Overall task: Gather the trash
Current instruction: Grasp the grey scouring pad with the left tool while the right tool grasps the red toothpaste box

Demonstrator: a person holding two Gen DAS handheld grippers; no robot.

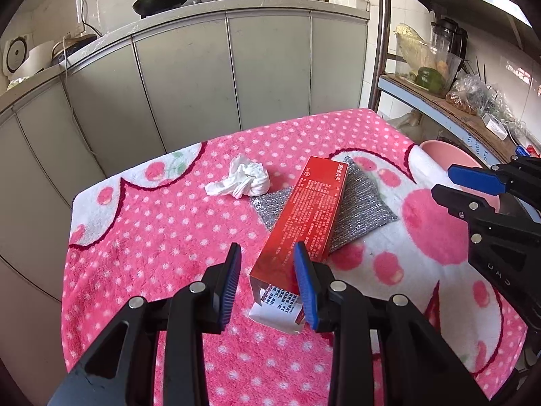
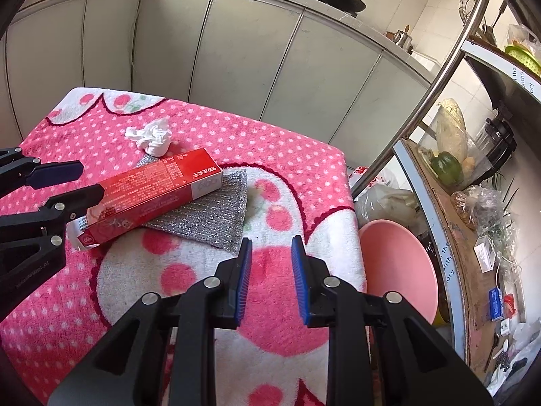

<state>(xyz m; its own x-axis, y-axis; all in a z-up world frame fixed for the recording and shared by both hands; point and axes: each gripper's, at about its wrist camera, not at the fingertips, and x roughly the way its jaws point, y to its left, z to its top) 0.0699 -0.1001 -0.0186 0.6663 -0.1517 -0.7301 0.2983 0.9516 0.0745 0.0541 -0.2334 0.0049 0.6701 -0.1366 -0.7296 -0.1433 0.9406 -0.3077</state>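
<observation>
Left gripper (image 1: 267, 282) and right gripper (image 2: 271, 279): black plastic frames, round silver screws, ribbed blue finger pads (image 2: 244, 279).

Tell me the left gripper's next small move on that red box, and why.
Probably ease the left gripper forward and shut on the red box. Its jaws stand open around the box's near open end, not yet pressing it. The box lies loose across the silver scouring pad, so a firm grip should come before lifting.

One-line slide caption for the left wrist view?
Open left gripper nears the open end of a red carton lying across a silver scouring pad, crumpled tissue beyond.
</observation>
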